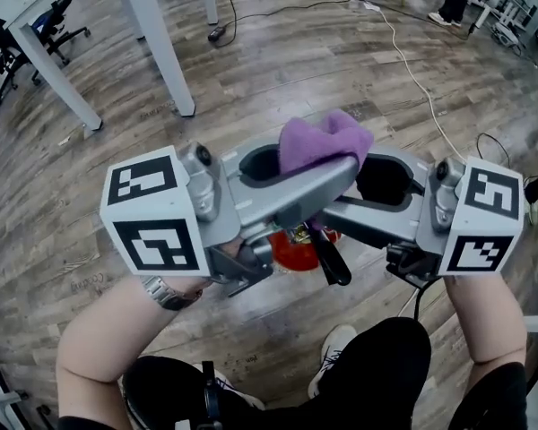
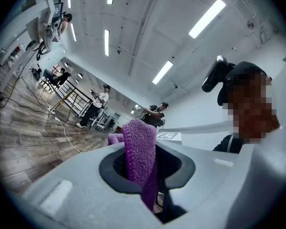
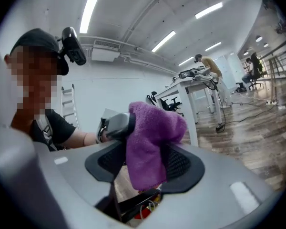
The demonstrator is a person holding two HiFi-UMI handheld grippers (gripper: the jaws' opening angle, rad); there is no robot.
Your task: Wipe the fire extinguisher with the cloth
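Observation:
A purple cloth point(image 1: 323, 140) is pinched in my left gripper point(image 1: 327, 173), which is shut on it and held up level in front of me. The same cloth point(image 2: 139, 151) fills the gap of the left gripper point(image 2: 148, 175) in its own view. My right gripper point(image 1: 359, 200) faces the left one from the right, jaws wide apart. The cloth point(image 3: 152, 142) hangs between the right gripper's point(image 3: 143, 175) pads without being pressed. The red fire extinguisher point(image 1: 296, 249) stands on the floor below both grippers, mostly hidden; its black handle point(image 1: 330, 258) sticks out. A bit of the fire extinguisher point(image 3: 143, 213) peeks under the cloth.
Wooden floor all round. White table legs point(image 1: 170, 52) stand at the back left, with an office chair point(image 1: 58, 21) behind them. A white cable point(image 1: 412, 70) runs across the floor at the back right. My shoe point(image 1: 336, 343) and knees are just below the extinguisher.

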